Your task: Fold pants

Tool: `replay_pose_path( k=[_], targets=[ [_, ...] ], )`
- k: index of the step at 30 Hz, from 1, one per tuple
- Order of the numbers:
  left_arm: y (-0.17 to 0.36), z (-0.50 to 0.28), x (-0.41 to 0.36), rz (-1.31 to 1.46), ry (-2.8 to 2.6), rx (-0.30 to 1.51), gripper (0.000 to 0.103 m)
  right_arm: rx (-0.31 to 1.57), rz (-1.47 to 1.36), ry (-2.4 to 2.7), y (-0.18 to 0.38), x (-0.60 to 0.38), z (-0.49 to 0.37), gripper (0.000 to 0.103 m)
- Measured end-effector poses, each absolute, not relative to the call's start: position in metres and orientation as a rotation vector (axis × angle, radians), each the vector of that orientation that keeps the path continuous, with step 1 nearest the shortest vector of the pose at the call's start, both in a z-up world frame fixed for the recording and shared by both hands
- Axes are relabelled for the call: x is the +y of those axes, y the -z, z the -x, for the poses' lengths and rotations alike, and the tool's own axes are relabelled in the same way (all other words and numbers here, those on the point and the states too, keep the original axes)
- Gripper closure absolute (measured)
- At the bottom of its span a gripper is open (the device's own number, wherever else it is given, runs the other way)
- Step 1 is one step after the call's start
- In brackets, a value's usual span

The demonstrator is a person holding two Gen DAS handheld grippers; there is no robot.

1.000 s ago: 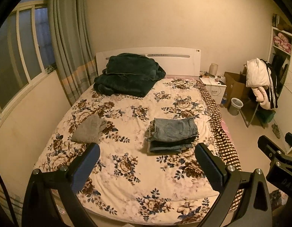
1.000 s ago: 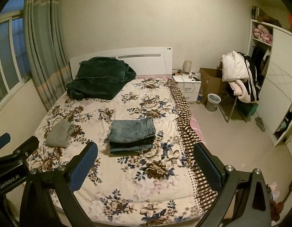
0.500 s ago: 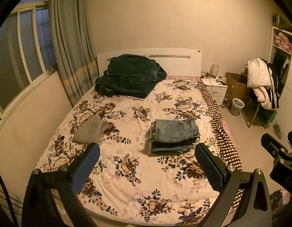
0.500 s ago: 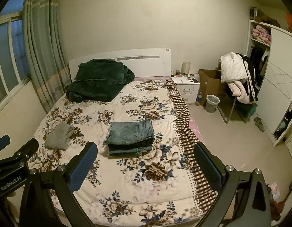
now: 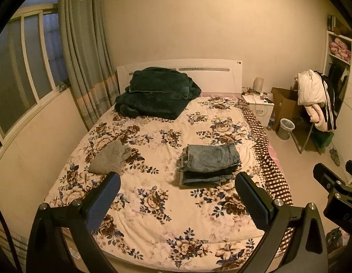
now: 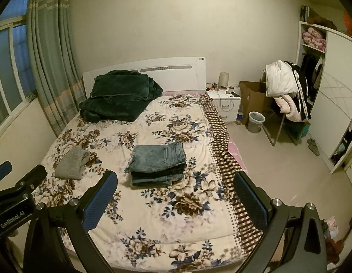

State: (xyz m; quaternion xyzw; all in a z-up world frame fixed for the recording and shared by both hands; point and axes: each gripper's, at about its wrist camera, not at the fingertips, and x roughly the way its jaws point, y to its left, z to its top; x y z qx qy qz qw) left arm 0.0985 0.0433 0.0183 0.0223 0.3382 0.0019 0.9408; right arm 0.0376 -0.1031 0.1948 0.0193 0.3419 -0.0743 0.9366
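**Left wrist view and right wrist view: both grippers spread wide, held off the foot of the bed**

Left wrist view: the bed [image 5: 153,223] with its floral cover fills the scene ahead of the left gripper [image 5: 177,187], whose two blue-padded fingers stand far apart with nothing between them. Far ahead and slightly left, against the headboard, a dark green blanket [image 5: 157,95] lies heaped. Straight ahead and a little right of this gripper's centre line sit the pants [image 5: 209,163], blue denim folded into a compact stack with the waistband uppermost, flat on the cover and well apart from both fingers. Ahead of the left finger lies a small grey cloth [image 5: 111,158]. Beyond the right finger, off the bed, are a white nightstand [image 5: 259,110] and a grey bin [image 5: 286,128]. Part of the right gripper's black body shows at the right edge.

Right wrist view: the right gripper [image 6: 176,187] is likewise fully parted and carries nothing. From this tool the pants [image 6: 157,161] lie ahead and a touch left of centre, the grey cloth [image 6: 72,163] further left, near the left finger's tip line. The blanket [image 6: 121,95] is far ahead on the left. To the right, past the bed's checked edge, stand a cardboard box [image 6: 253,100] and a rack hung with clothes [image 6: 287,91]; what sits on the nightstand is probably a lamp and small items, too small to name surely.
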Motion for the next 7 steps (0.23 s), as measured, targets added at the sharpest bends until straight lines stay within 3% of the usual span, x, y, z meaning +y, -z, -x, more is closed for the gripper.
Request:
replay_pose_path(
  k=[7],
  targets=[
    [-0.0211,-0.0998,0.0428,-0.045,-0.004,0.689,0.000,0.706,-0.042,0.151,-0.1899,-0.1010,-0.0312,0.000]
  ],
)
